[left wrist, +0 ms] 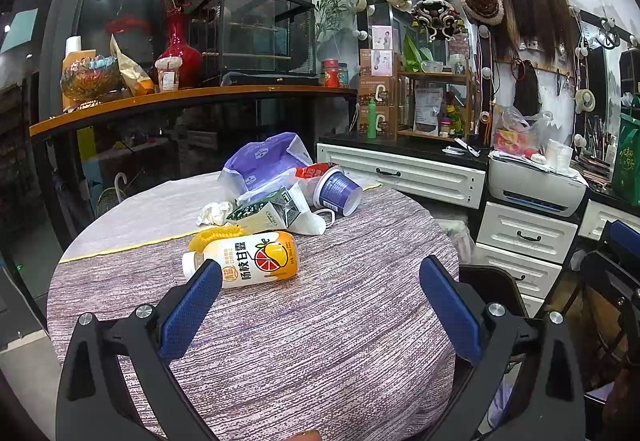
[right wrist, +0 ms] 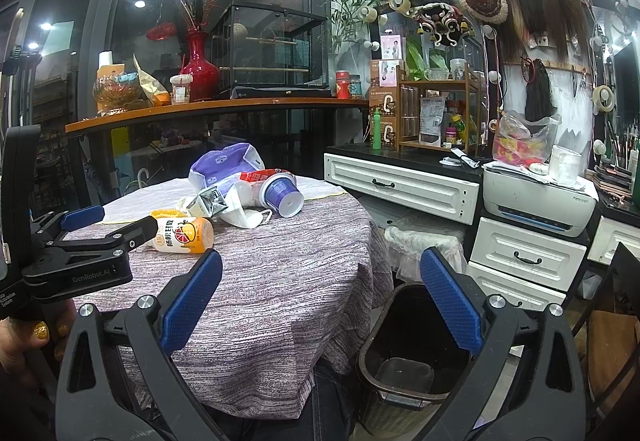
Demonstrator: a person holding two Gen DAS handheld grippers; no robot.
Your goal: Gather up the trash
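My left claw (left wrist: 320,281) gapes wide over the tabletop (left wrist: 320,341), gripping nothing; the juice bottle (left wrist: 244,261) lies on its side just beyond its left finger, centre-left of frame, with the carton (left wrist: 268,211), blue cup (left wrist: 338,191) and purple bag (left wrist: 264,161) heaped behind. Only the right view shows my right claw (right wrist: 320,277), equally wide and empty, and the black trash bin (right wrist: 404,357) at lower right beside the tabletop.

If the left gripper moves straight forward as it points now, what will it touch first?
Probably the orange juice bottle, lying on its side just beyond the open left gripper. It sits nearer the left finger, so depth is uncertain.
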